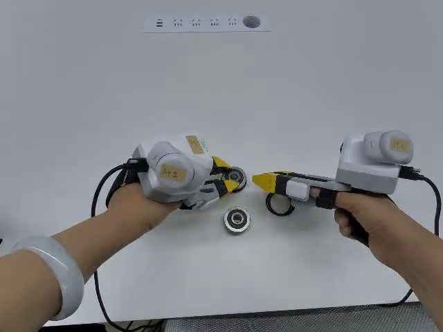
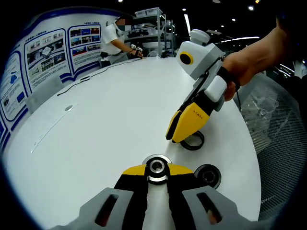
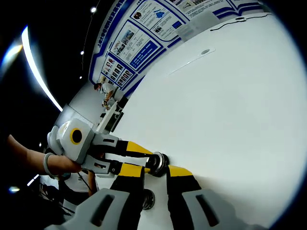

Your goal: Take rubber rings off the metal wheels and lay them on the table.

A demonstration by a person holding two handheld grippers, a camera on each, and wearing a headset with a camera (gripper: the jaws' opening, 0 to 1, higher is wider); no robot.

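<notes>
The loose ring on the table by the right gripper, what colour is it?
A black rubber ring; head view shows it best.

The table (image 1: 311, 90) is plain white, with a white socket strip (image 1: 206, 23) at 12 o'clock. The left gripper (image 1: 234, 176) and right gripper (image 1: 257, 181) are pale grey with yellow-and-black jaw ends. The held wheel (image 2: 157, 167) is silver. The wheel on the table (image 1: 237, 220), at 6 o'clock, is silver with a black rim. The loose rubber ring (image 1: 279, 205) is black. The bangle (image 1: 48, 273) is milky green-white.

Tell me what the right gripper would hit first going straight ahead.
Probably the metal wheel clamped in the left gripper, dead ahead of the right gripper; depth is unclear.
</notes>
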